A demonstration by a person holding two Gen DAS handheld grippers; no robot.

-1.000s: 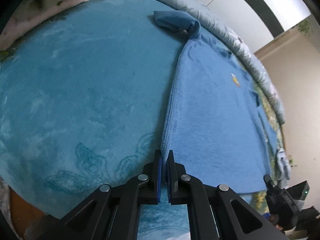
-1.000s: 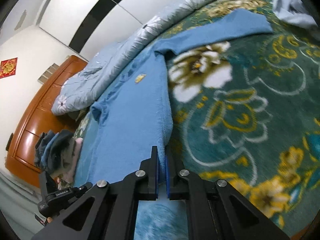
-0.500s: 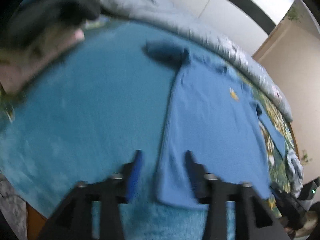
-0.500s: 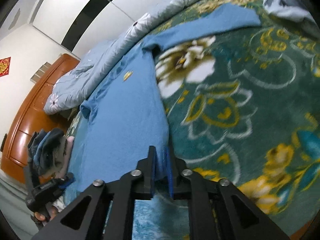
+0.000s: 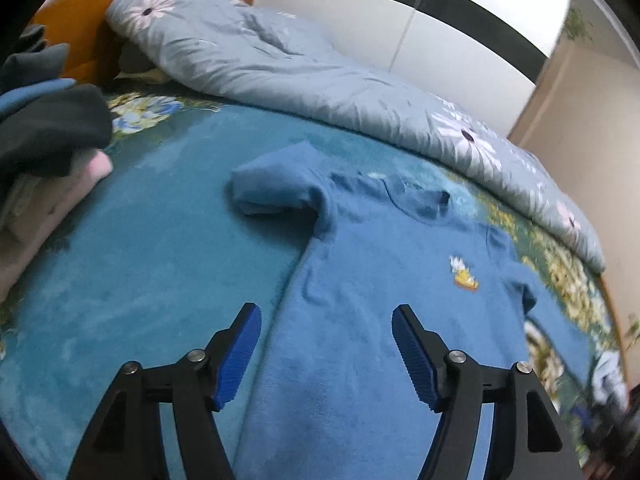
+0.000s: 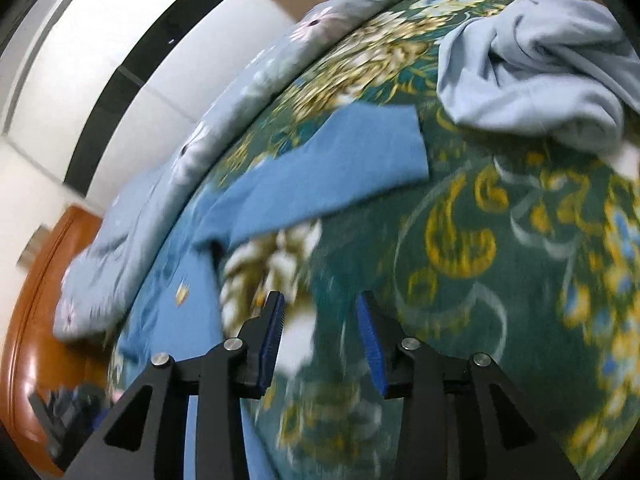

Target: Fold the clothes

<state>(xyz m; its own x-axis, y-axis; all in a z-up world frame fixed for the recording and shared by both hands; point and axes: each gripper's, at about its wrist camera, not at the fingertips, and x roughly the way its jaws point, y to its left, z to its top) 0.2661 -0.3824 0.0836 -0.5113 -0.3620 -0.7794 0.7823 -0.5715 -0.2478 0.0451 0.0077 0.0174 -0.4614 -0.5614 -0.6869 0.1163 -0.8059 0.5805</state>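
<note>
A blue sweater (image 5: 380,292) with a small yellow duck badge lies flat on the bed. Its near sleeve (image 5: 276,192) is bunched up, folded over at the shoulder. My left gripper (image 5: 326,344) is open and empty, hovering above the sweater's side edge and lower body. In the right wrist view the sweater's other sleeve (image 6: 332,176) stretches out flat over the flowered blanket. My right gripper (image 6: 320,328) is open and empty above the blanket, just right of the sweater's body (image 6: 160,308).
A grey-blue flowered quilt (image 5: 320,76) is heaped along the far side of the bed. A stack of folded clothes (image 5: 44,136) sits at the left. A crumpled pale blue garment (image 6: 532,68) lies beyond the outstretched sleeve. A wooden headboard (image 6: 28,320) and a white wardrobe (image 5: 440,36) stand behind.
Both grippers have opened and let go of the sweater's bottom hem, then lifted and moved up toward the shoulders. The sweater now lies flat on the bed.
</note>
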